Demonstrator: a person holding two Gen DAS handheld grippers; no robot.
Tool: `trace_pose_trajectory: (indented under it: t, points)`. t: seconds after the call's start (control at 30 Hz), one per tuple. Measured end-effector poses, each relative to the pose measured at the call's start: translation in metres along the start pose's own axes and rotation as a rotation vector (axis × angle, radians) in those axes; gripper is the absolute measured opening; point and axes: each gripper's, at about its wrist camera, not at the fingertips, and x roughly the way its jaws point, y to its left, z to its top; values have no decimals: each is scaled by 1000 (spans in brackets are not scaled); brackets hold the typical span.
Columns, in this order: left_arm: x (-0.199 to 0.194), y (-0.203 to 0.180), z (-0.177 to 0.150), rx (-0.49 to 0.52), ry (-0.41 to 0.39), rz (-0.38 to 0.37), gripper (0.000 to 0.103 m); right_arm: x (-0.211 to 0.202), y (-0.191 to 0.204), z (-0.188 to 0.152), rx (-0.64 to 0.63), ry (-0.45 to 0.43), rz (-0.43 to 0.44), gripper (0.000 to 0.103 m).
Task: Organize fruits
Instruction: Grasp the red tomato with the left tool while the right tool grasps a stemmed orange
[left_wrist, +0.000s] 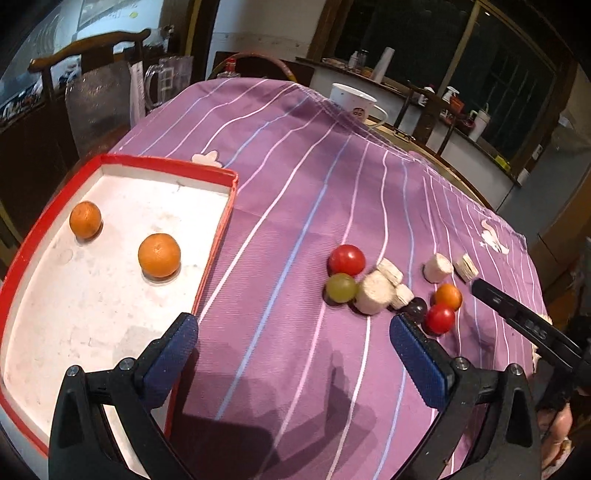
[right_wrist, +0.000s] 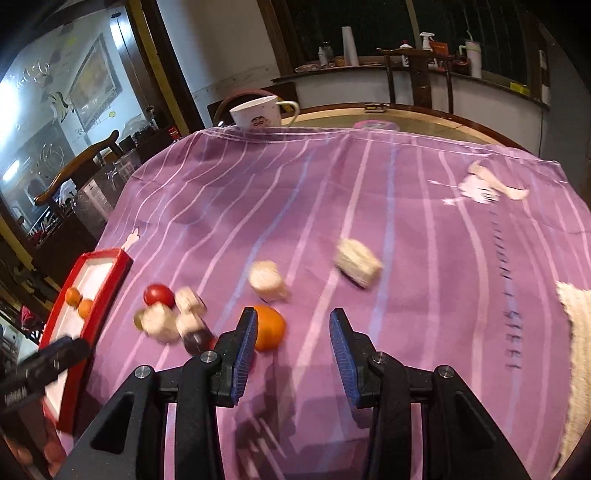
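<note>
A red-rimmed white tray (left_wrist: 218, 236) holds two oranges (left_wrist: 159, 255) (left_wrist: 85, 219); the tray also shows in the right wrist view (right_wrist: 110, 273). On the purple striped cloth lie a red tomato (left_wrist: 346, 259), a green grape (left_wrist: 340, 287), a dark grape (left_wrist: 416, 307), a small orange (left_wrist: 448, 296), another red tomato (left_wrist: 440, 318) and several white cylinder pieces (left_wrist: 373, 292). My left gripper (left_wrist: 293, 339) is open and empty above the cloth beside the tray. My right gripper (right_wrist: 291, 334) is open, with the small orange (right_wrist: 271, 326) just beyond its left finger.
A white mug (left_wrist: 352, 102) stands at the cloth's far edge. A wooden chair (left_wrist: 88, 51) and a clear pitcher (left_wrist: 168, 81) are behind the tray. A beige towel (right_wrist: 576, 350) lies at the right. A counter with bottles (right_wrist: 406, 59) is at the back.
</note>
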Motion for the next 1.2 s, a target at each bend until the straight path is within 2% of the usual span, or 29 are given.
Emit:
trace_pose_trajectory:
  t: [0.2, 0.37, 0.53, 0.63, 0.77, 0.93, 1.13, 1.2]
  points:
    - [1, 4, 1, -25, 4, -25, 103, 38, 23, 0, -64, 76, -57, 44]
    - [-2, 4, 1, -21, 4, -53, 103, 14, -4, -12, -11, 115, -8, 44]
    - [-3, 4, 2, -26, 3, -80, 103, -26, -44, -28, 55, 85, -88, 44]
    - [0, 0, 0, -25, 10, -88, 103, -35, -61, -32, 113, 51, -66, 44]
    - [4, -1, -3, -32, 32, -100, 103, -31, -56, -34, 122, 27, 6, 44]
    - [3, 1, 3, -30, 33, -74, 103, -22, -44, -35, 49, 13, -73, 44]
    - [18, -11, 37, 1, 26, -44, 103, -25, -52, -28, 77, -13, -82, 44]
    - [33, -19, 47, 20, 47, -64, 102, -22, -51, -25, 75, -19, -81, 44]
